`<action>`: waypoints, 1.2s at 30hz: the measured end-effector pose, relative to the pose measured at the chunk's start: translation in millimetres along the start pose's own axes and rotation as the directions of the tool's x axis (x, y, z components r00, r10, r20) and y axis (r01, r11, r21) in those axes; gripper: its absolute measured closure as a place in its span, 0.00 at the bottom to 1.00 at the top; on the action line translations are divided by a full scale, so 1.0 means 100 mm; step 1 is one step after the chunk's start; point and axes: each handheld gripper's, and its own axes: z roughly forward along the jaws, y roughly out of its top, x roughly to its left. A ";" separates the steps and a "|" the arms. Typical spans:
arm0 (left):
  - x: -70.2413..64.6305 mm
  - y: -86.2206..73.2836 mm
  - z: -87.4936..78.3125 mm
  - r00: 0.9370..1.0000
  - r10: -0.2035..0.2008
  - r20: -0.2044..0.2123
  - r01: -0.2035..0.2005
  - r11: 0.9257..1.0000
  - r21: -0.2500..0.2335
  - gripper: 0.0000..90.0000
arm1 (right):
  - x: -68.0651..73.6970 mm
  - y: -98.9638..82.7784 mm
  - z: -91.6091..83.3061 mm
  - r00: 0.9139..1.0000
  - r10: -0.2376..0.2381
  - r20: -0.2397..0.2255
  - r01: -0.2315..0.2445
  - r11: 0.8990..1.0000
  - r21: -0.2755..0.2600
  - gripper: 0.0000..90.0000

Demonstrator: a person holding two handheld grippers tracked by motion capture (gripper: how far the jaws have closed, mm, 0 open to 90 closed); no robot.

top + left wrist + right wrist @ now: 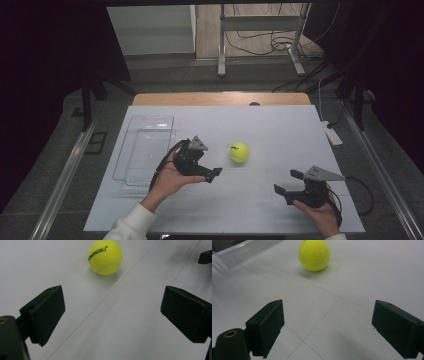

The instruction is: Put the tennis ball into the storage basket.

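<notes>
The tennis ball (239, 152) is bright yellow-green and fuzzy, with a pale curved seam and dark lettering printed on the side that faces the left claw's camera. It rests on the white tabletop (260, 127), near the middle, free of both claws. Being round, it has no long axis and points no particular way; in the left gripper view the lettering runs slanted upward to the right, while in the right gripper view only the seam loops across its face.

The left claw (210, 172) sits just to the ball's left and slightly nearer the person, its jaws spread wide apart with nothing between them. The right claw (287, 182) hovers farther off toward the near right, jaws likewise wide apart and empty.

A clear plastic tray (145, 150) lies at the tabletop's left side, hard to make out against the white surface. In the right gripper view the ball's top is cut off by the frame edge.
</notes>
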 end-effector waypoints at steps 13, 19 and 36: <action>0.01 0.13 0.09 1.000 0.015 0.007 -0.015 1.000 0.018 0.07 | -0.02 -0.01 -0.01 1.000 0.008 0.004 -0.008 1.000 -0.002 0.12; 0.01 0.18 0.11 1.000 0.025 0.007 -0.025 0.999 0.025 0.07 | -0.02 -0.01 -0.01 1.000 0.009 0.003 -0.009 1.000 -0.002 0.12; 0.05 0.30 0.20 1.000 0.015 0.022 -0.016 0.999 0.037 0.07 | -0.02 -0.01 0.00 1.000 0.004 -0.003 -0.004 1.000 0.000 0.12</action>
